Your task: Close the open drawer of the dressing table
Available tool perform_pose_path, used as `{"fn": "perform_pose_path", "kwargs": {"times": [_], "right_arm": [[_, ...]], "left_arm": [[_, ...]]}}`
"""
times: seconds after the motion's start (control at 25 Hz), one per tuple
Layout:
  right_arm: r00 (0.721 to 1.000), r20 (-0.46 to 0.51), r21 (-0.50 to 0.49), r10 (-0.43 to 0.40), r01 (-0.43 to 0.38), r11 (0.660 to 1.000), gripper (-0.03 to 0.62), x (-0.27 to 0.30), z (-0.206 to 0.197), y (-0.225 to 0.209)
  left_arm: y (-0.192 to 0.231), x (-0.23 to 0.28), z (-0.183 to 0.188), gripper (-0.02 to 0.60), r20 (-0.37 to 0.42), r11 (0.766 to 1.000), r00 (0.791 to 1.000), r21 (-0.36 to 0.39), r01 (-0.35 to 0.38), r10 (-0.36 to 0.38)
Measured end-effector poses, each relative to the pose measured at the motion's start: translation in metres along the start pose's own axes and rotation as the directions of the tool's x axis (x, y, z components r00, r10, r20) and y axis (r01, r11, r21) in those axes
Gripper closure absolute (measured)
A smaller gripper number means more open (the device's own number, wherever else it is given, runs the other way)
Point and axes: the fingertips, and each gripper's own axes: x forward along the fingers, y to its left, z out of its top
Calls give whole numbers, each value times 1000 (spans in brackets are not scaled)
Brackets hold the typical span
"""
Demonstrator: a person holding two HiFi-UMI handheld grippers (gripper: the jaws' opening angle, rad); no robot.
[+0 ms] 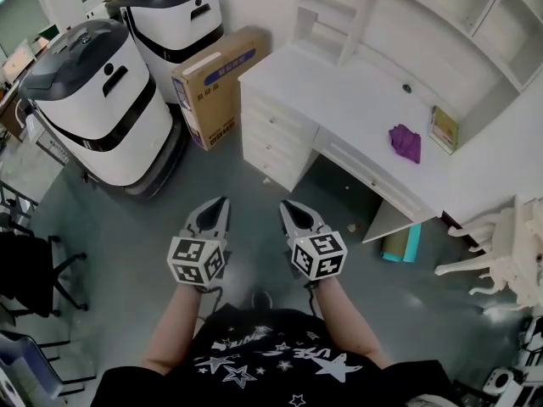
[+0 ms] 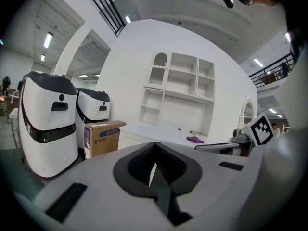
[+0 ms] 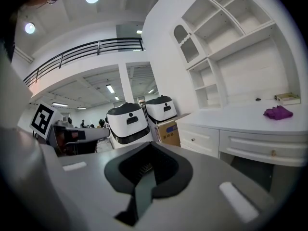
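Both grippers hang in front of the person's dark star-printed shirt (image 1: 271, 359), well apart from the white dressing table (image 1: 339, 100) with its tall shelf unit, which stands up and to the right in the head view. The left gripper (image 1: 224, 202) has its jaws pressed together with nothing in them, and the right gripper (image 1: 286, 204) is likewise closed and empty. The wide white drawer (image 1: 373, 181) under the tabletop, beside a stack of small drawers (image 1: 270, 138), seems to stand slightly forward of the top's edge. Grey floor (image 1: 246, 181) lies between the grippers and the table. A brown cardboard box with a blue label (image 1: 216, 83) sits just beside the table's left end, next to two big white-and-black rounded machines (image 1: 93, 100). A crumpled purple cloth (image 1: 405, 142) lies on the tabletop, a teal-and-tan roll (image 1: 400, 244) lies beneath it, and an ornate white chair (image 1: 501, 253) stands to the right.
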Motion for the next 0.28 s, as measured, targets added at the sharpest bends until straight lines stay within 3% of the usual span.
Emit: {"fn": "perform_pose_path", "kwargs": {"times": [0.28], "right_arm": [[999,2,-12,-42,42,999,591,-10,-11,35]], "left_arm": [[10,-49,5,572,46,1000,999,17,-8,8]]}}
